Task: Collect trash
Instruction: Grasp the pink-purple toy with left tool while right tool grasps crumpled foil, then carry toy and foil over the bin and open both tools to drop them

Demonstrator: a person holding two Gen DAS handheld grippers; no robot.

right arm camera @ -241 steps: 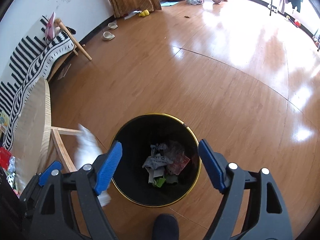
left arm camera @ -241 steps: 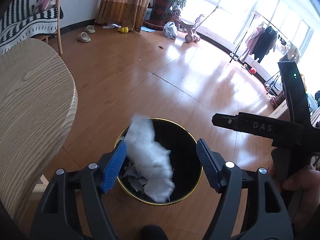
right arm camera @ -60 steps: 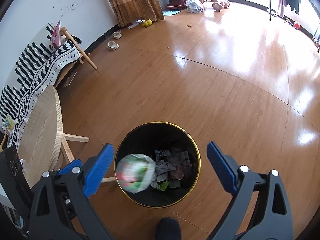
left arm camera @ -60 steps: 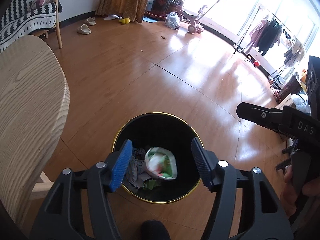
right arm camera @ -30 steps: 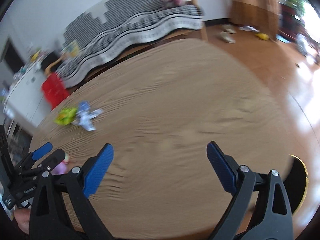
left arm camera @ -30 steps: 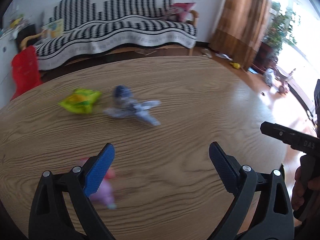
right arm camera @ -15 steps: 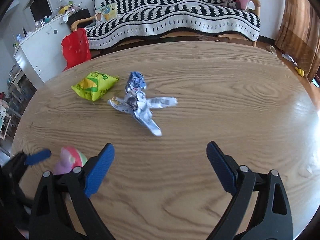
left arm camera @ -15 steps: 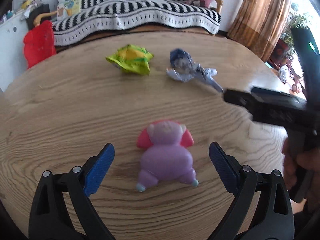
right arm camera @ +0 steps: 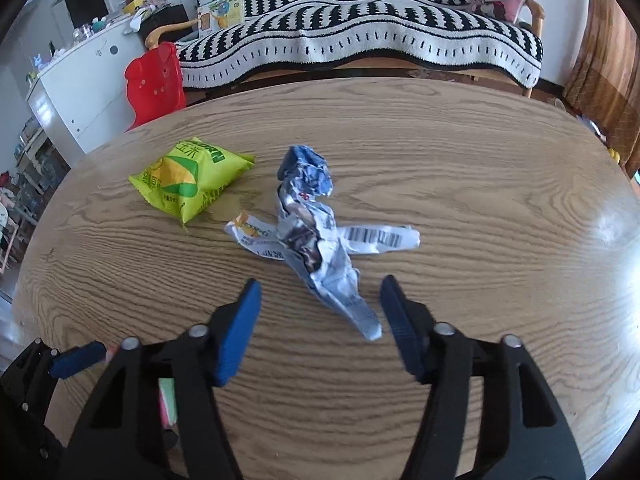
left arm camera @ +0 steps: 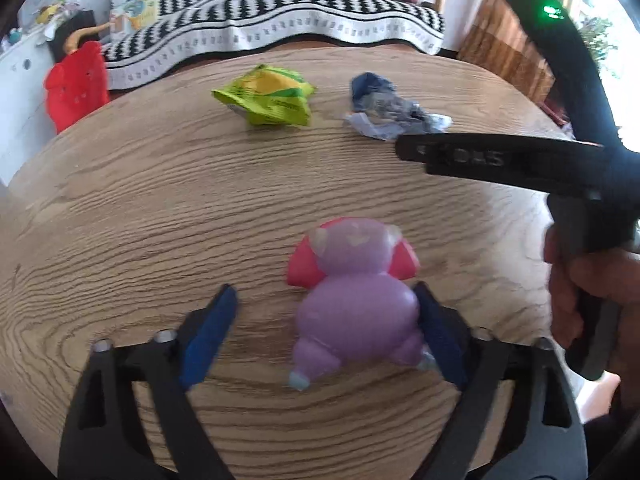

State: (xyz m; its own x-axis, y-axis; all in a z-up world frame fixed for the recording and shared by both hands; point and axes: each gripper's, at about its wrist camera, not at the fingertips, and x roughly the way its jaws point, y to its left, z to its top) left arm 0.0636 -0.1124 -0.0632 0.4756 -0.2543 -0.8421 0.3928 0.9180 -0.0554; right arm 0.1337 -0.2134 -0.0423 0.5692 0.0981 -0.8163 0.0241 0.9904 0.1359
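Observation:
On the round wooden table (left arm camera: 120, 200) lies a purple and pink squishy toy (left arm camera: 356, 300). My left gripper (left arm camera: 324, 332) is closing around it: the right pad touches its side, the left pad stands apart. A crumpled blue and silver wrapper (right arm camera: 316, 236) lies mid-table, also seen at the far side as the wrapper (left arm camera: 384, 112). My right gripper (right arm camera: 320, 328) is closing, and the wrapper's tail lies between its jaws without touching the pads. A green and yellow snack bag (right arm camera: 188, 180) rests to the left of the wrapper.
A hand (left arm camera: 592, 292) holds the right tool's handle at the right of the left wrist view. Behind the table stand a black-and-white striped sofa (right arm camera: 360, 32), a red plastic chair (right arm camera: 154, 80) and a white cabinet (right arm camera: 76, 80). The table edge curves close at right.
Both grippers swung from the bin to the table and sank toward it. Their jaws have narrowed, the left around the toy, the right around the wrapper's tail.

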